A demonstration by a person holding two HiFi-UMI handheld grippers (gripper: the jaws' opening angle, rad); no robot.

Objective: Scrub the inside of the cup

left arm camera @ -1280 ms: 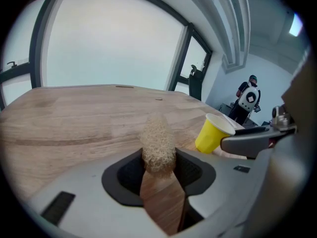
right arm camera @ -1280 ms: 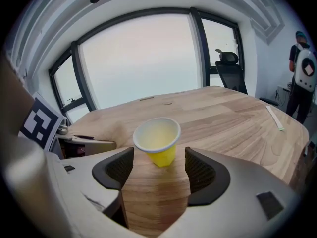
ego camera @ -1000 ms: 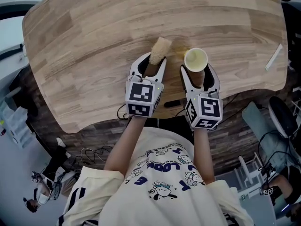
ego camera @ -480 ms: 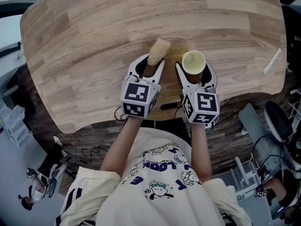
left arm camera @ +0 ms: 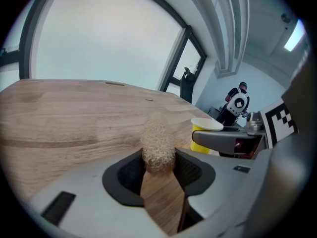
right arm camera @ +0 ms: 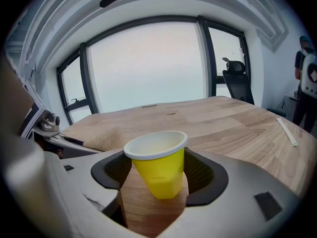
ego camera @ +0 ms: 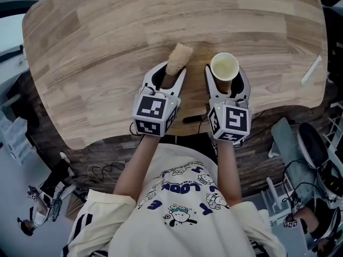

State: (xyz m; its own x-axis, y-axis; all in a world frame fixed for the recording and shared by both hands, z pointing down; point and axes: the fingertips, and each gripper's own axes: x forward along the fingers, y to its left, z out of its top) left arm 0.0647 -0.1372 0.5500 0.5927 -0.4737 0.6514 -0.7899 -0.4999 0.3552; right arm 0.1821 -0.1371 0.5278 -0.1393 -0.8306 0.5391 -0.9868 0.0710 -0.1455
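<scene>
Over the near edge of a wooden table (ego camera: pixel 107 36), the right gripper (ego camera: pixel 225 77) grasps a yellow cup (ego camera: pixel 224 67) upright, its jaws having just been closing on it. The left gripper (ego camera: pixel 170 73) is clenched on a tan scrubber (ego camera: pixel 178 58) over the same table edge.

Head view: cup (ego camera: pixel 224 67) wall and base hidden between right gripper (ego camera: pixel 225 79) jaws; scrubber (ego camera: pixel 178 58) lower end hidden inside left gripper (ego camera: pixel 169 75). Far edge of surface (ego camera: pixel 107 47) cut off at top. Near its right edge, white strip (ego camera: pixel 311 68) too small to identify.
</scene>
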